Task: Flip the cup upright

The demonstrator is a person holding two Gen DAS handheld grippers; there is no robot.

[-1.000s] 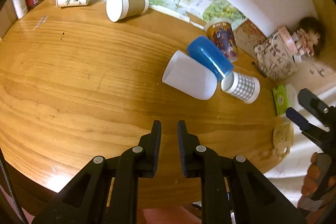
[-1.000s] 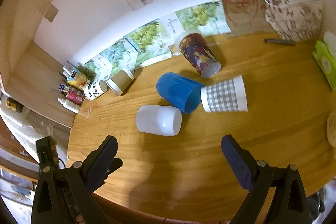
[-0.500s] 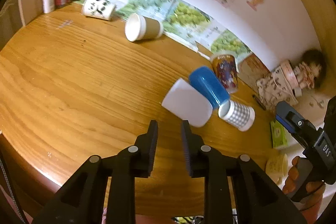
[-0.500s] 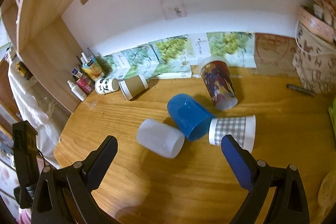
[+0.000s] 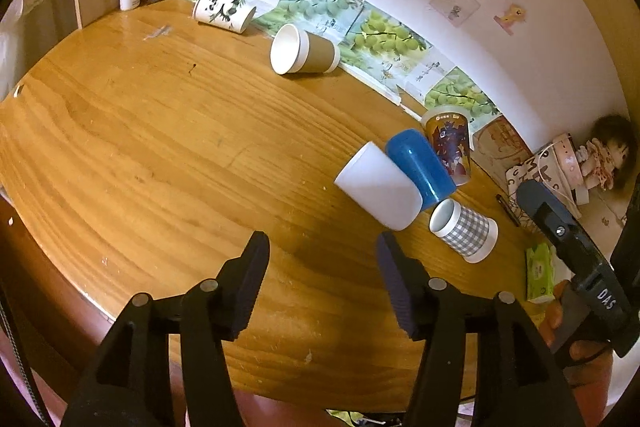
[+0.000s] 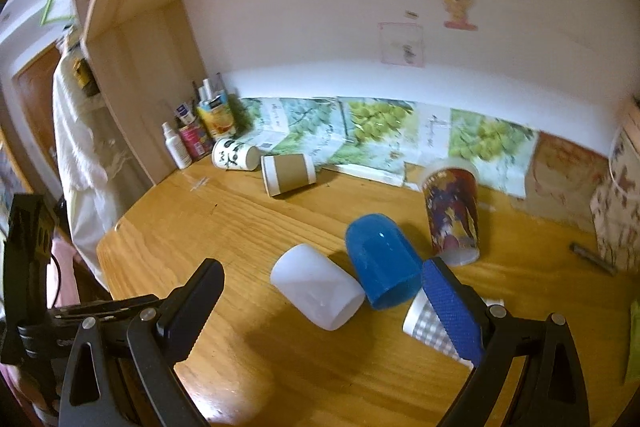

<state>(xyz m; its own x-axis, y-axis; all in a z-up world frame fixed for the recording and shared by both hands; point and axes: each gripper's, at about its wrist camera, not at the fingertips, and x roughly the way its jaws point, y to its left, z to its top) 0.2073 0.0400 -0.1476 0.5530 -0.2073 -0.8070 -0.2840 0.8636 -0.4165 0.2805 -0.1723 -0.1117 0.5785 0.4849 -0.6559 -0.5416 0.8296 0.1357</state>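
— What are the claws doing?
— The left claw (image 5: pixel 322 259) is spread wide and empty above the counter (image 5: pixel 160 147). The right claw (image 6: pixel 324 301) gapes too, gripping nothing.
— And the cups?
— The white cup (image 6: pixel 316 291) lies on its side between the right claw's fingers, touching the blue cup (image 6: pixel 382 263). The checked cup (image 5: pixel 464 231) lies just beside them.

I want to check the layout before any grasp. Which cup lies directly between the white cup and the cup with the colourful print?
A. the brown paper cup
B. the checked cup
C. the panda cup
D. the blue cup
D: the blue cup lies on its side with the white cup against one flank and the colourful printed cup at the other.
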